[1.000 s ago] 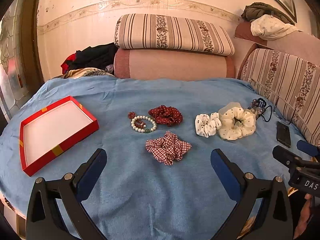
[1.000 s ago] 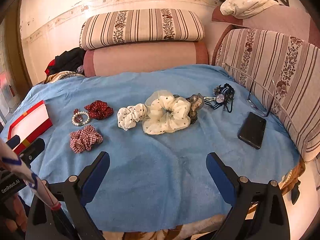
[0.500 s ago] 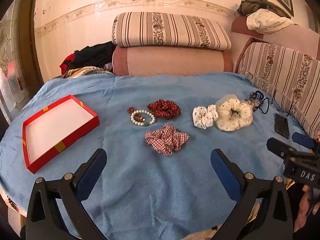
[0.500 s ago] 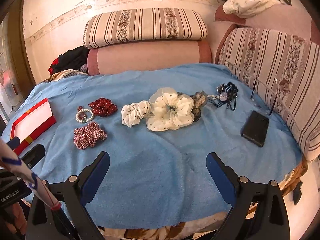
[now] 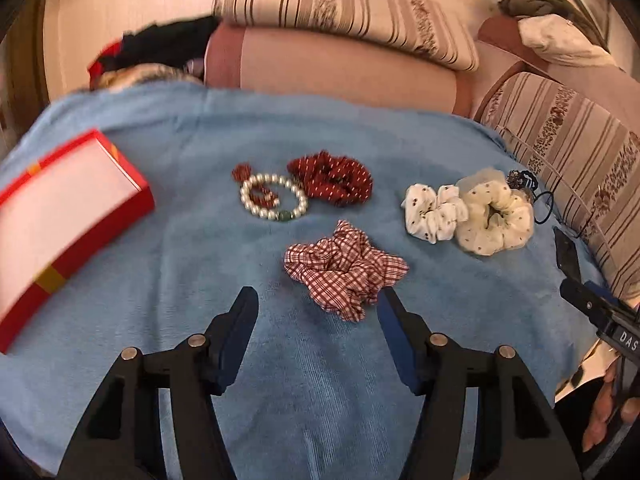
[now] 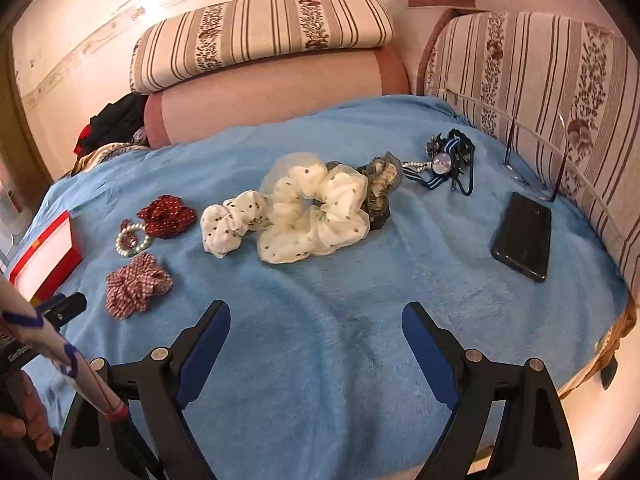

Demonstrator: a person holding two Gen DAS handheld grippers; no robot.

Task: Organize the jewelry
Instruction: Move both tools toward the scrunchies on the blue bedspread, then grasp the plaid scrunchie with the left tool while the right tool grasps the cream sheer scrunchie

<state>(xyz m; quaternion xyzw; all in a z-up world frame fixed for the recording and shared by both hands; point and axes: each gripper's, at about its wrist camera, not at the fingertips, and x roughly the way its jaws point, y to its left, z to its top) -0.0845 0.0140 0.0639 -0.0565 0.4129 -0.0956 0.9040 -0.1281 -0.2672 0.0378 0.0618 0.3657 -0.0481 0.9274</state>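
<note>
A red-checked scrunchie (image 5: 344, 270) lies on the blue cloth just beyond my left gripper (image 5: 316, 300), whose jaws are closing with nothing between them. Behind it are a pearl bracelet (image 5: 274, 198) and a dark red dotted scrunchie (image 5: 332, 178). To the right lie a white dotted scrunchie (image 5: 430, 210) and a larger cream one (image 5: 496, 216). A red box (image 5: 60, 208) with a white inside sits at the left. My right gripper (image 6: 316, 316) hovers over bare cloth in front of the cream scrunchie (image 6: 316, 212), jaws closing slightly, nothing between them.
A black phone (image 6: 524, 236) lies at the right by a striped cushion (image 6: 540, 92). A tangle of blue hair ties and a grey scrunchie (image 6: 440, 164) sits behind the cream one. A cushion (image 5: 340, 60) backs the table. The other gripper (image 5: 600, 316) shows at the right edge.
My left gripper dropped and moved in toward the checked scrunchie, and its jaws narrowed. My right gripper moved down and closer to the cloth, with its jaws a little narrower.
</note>
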